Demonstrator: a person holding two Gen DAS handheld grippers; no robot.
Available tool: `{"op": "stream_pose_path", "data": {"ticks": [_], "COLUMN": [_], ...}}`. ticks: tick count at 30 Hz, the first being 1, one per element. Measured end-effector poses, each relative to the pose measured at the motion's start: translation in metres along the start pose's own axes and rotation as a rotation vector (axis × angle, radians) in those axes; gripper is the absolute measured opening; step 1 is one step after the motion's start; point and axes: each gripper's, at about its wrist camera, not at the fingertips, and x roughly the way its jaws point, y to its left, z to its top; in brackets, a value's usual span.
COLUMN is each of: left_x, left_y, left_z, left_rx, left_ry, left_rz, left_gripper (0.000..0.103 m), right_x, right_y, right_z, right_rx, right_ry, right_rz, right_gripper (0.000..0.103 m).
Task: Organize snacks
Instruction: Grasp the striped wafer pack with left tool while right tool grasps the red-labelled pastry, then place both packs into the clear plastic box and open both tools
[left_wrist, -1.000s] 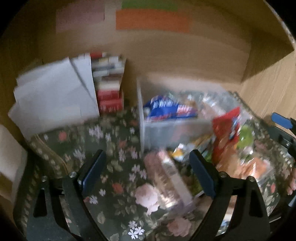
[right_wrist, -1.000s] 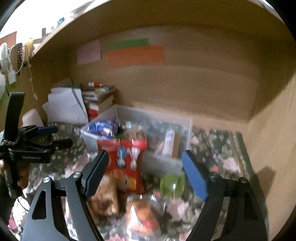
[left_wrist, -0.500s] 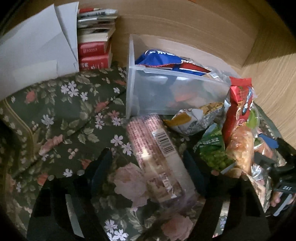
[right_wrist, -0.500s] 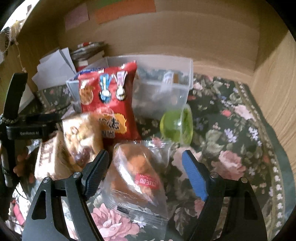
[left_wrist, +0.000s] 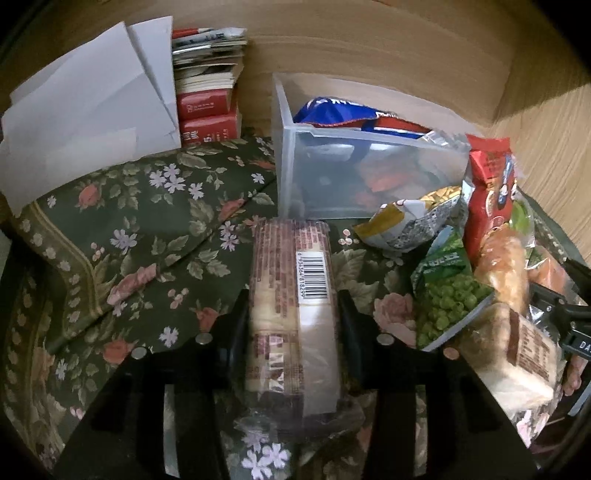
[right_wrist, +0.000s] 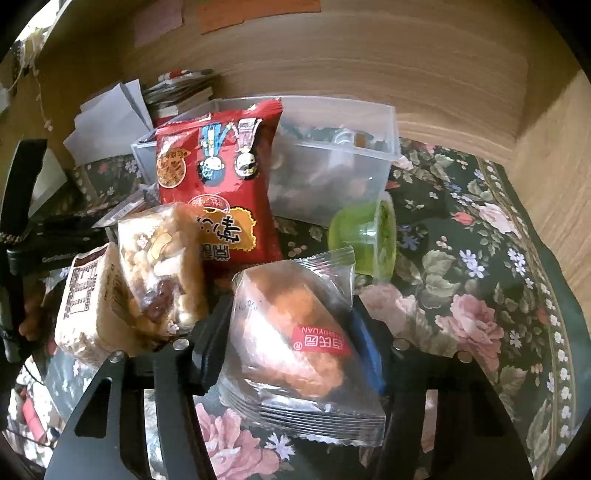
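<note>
In the left wrist view a long wrapped biscuit pack (left_wrist: 291, 266) with a barcode lies on the floral cloth (left_wrist: 140, 229). My left gripper (left_wrist: 293, 314) is closing on its near half, and both pads touch its sides. In the right wrist view a clear-wrapped orange pastry (right_wrist: 295, 354) lies between the fingers of my right gripper (right_wrist: 291, 312). Those jaws are closing too, with the pads against the wrapper. Behind stands a clear plastic bin (right_wrist: 391, 147) holding several snacks, among them a blue bag (left_wrist: 340, 114).
A red snack bag (right_wrist: 218, 177) leans on the bin. Near it lie a nut bar packet (right_wrist: 162, 273), a brown-printed cake (right_wrist: 88, 295), a green jelly cup (right_wrist: 364, 236), a green pea bag (left_wrist: 447, 291) and a yellow-white bag (left_wrist: 406, 221). Books (left_wrist: 207, 99) and papers (left_wrist: 85, 110) stand back left; wooden walls enclose the space.
Both grippers have come down toward the cloth. The left jaws have closed from wide apart onto the long biscuit pack. The right jaws have narrowed around the orange pastry.
</note>
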Motion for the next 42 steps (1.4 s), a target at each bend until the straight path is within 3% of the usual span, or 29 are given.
{"op": "stream_pose_path", "data": {"ticks": [6, 16, 28, 42], "left_x": [-0.035, -0.096, -0.115, -0.096], "left_y": [0.008, -0.013, -0.036, -0.056], "left_z": [-0.005, 0.019, 0.068, 0.113], "left_rx": [-0.002, 0.012, 0.037, 0.064], "left_ry": [-0.069, -0.212, -0.330, -0.351], "left_rz": [0.013, 0.020, -0.008, -0.056], "left_gripper": [0.045, 0.045, 0.045, 0.045], "right_x": [-0.015, -0.046, -0.073, -0.050], "right_y": [-0.007, -0.020, -0.012, -0.002], "right_z": [0.001, 0.023, 0.070, 0.116], "right_rx": [0.020, 0.035, -0.013, -0.057], "right_ry": [-0.038, -0.150, -0.309, -0.338], "right_rz": [-0.009, -0.056, -0.055, -0.067], "right_gripper": [0.054, 0.054, 0.054, 0.054]}}
